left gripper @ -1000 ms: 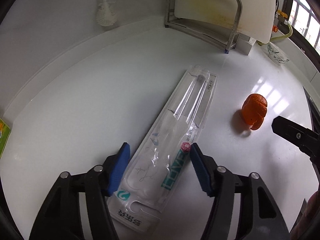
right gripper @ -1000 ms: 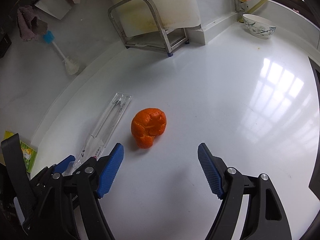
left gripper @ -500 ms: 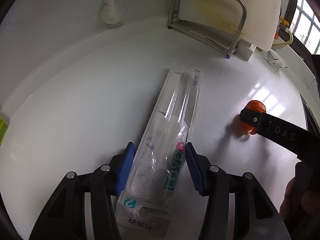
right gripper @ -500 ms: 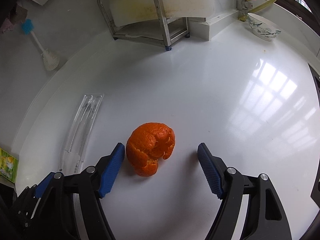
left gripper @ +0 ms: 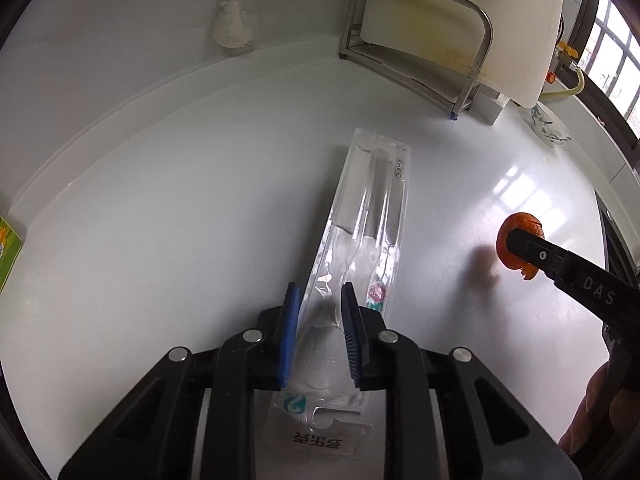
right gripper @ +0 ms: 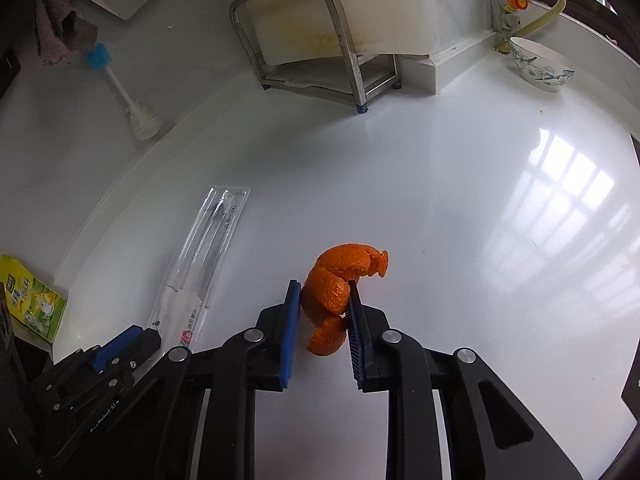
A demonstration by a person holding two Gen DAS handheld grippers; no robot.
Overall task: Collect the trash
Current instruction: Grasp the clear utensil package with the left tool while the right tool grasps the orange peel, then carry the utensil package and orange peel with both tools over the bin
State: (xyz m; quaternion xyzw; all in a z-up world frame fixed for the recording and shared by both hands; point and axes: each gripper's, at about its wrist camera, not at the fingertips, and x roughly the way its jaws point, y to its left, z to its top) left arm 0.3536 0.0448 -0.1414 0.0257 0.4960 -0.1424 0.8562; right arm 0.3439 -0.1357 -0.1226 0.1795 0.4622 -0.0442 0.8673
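Observation:
A long clear plastic toothbrush package (left gripper: 372,216) lies on the white counter (left gripper: 180,200). My left gripper (left gripper: 320,294) is closing on its near end, and the blue pads squeeze the plastic from both sides. In the right wrist view the same package (right gripper: 208,248) lies left of a curled orange peel (right gripper: 332,284). My right gripper (right gripper: 323,286) is closing on that peel, both pads pressed against it. From the left wrist view, the peel (left gripper: 520,226) shows at the tip of the right gripper's black finger (left gripper: 560,264).
A steel rack holding a white cutting board (right gripper: 320,20) stands at the back wall. A bottle brush (right gripper: 136,116) leans on the wall at the left. A patterned bowl (right gripper: 540,68) sits at the far right, and a yellow-green carton (right gripper: 28,304) at the left edge.
Both grippers' jaws have narrowed. The left one now pinches the package, whose near end has lifted slightly. The right one moved over the peel and closed on it, squashing it narrower.

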